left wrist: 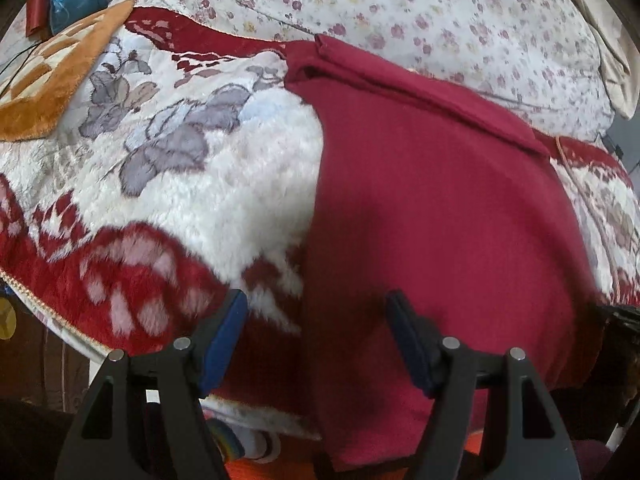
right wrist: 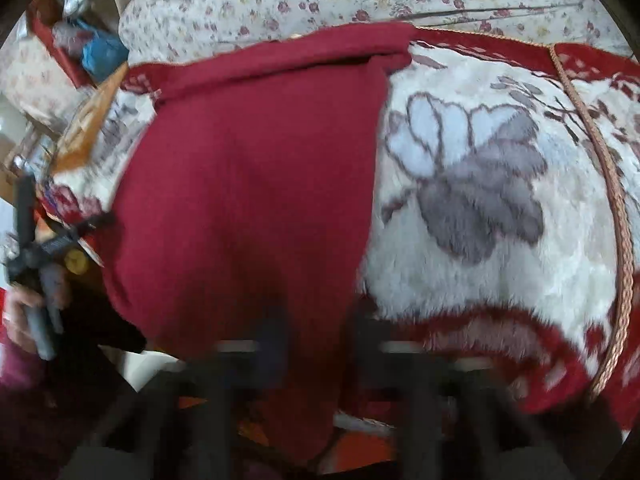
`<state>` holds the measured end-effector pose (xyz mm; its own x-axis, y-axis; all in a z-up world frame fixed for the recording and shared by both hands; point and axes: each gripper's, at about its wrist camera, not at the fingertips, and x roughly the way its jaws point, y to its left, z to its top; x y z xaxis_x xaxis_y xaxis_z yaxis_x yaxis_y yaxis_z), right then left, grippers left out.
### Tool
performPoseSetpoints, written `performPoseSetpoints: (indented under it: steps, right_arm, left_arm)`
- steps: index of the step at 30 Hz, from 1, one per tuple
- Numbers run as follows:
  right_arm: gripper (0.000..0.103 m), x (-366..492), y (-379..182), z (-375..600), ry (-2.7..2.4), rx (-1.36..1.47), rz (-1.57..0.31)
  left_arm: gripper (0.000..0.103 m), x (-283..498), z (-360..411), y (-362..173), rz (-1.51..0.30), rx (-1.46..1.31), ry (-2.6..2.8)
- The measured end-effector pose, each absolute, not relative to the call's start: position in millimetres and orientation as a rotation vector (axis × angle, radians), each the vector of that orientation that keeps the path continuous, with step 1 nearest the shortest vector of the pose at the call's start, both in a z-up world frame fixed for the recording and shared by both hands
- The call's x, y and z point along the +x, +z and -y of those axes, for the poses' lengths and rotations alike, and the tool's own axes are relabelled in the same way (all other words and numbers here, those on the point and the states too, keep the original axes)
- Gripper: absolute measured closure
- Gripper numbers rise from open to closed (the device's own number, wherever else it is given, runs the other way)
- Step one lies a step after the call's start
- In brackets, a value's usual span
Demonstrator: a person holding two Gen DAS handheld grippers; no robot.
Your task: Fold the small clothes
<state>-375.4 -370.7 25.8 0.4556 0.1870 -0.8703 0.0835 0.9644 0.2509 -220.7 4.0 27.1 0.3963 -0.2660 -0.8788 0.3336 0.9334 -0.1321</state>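
- Bedding fills most of both views: we see a white sheet with small flowers (left wrist: 400, 4) at the far side, and over it a plush blanket (left wrist: 192, 184) in white and red with large grey flowers.
- Spread on that blanket is the task's thing, a dark red garment (left wrist: 432, 208); its far edge is turned over into a narrow fold, and its near end hangs over the blanket's edge towards us.
- Orange-brown cloth with pale squares (left wrist: 52, 80) lies on the blanket's far left corner, well apart from the garment.
- Our left gripper (left wrist: 316, 316) stands wide, its blue pads (left wrist: 224, 336) apart; the garment's left edge runs between them, and we see neither pad pressing on it.
- Our right gripper (right wrist: 316, 344) is badly blurred at the bottom of its own view; its fingers look narrow, close together around the garment's hanging right-hand edge, but we cannot tell whether they pinch the cloth.
- At the left rim of the right wrist view, a hand (right wrist: 28, 320) grasps a dark handle.
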Motion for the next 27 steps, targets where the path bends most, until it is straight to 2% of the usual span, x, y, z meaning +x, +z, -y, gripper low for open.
performPoseSetpoints:
  steps: [3,5,7,8,10,15,18,21,23,24,25,26,27]
  right_arm:
    - [0.087,-383.4,39.4,376.3,0.056,0.28,-1.048]
    - [0.087,-381.7,34.8,382.4,0.066,0.306,-1.078]
    - [0.083,-382.0,33.7,380.0,0.084,0.314,-1.094]
    - [0.078,-383.3,33.7,379.4,0.095,0.328,-1.094]
    - [0.052,-387.8,34.1,369.9,0.118,0.364,-1.092]
    - [0.04,-405.2,24.6,363.0,0.168,0.376,-1.138]
    - [0.039,-411.9,10.6,359.3,0.178,0.371,-1.183]
    - [0.039,-412.7,1.6,355.8,0.196,0.367,-1.199]
    - [0.061,-412.1,0.9,347.6,0.204,0.325,-1.2]
    - [0.083,-412.1,2.2,344.4,0.209,0.316,-1.192]
    - [0.086,-411.0,2.9,344.2,0.217,0.316,-1.191]
    - [0.086,-410.8,3.4,342.5,0.227,0.314,-1.193]
    - [0.086,-410.5,4.0,340.8,0.236,0.305,-1.194]
  left_arm:
    - [0.032,-231.7,-14.8,25.4,-1.115,0.053,-0.375]
    - [0.032,-237.2,-20.3,19.6,-1.146,0.036,-0.373]
    - [0.032,-241.7,-21.7,14.3,-1.169,0.033,-0.376]
    - [0.032,-244.6,-21.0,12.3,-1.175,0.042,-0.38]
    - [0.032,-247.9,-19.2,10.6,-1.176,0.058,-0.39]
    - [0.032,-257.9,-15.0,4.3,-1.198,0.08,-0.428]
    - [0.032,-261.2,-7.3,0.7,-1.192,0.121,-0.432]
    - [0.034,-263.8,-5.4,1.3,-1.182,0.127,-0.435]
    - [0.041,-265.6,-4.4,2.0,-1.181,0.133,-0.444]
    - [0.05,-266.2,-4.1,2.7,-1.183,0.135,-0.447]
    - [0.055,-266.2,-4.5,4.0,-1.187,0.134,-0.454]
    - [0.068,-266.1,-5.6,6.2,-1.192,0.127,-0.462]
    - [0.087,-266.3,-7.5,8.1,-1.197,0.113,-0.473]
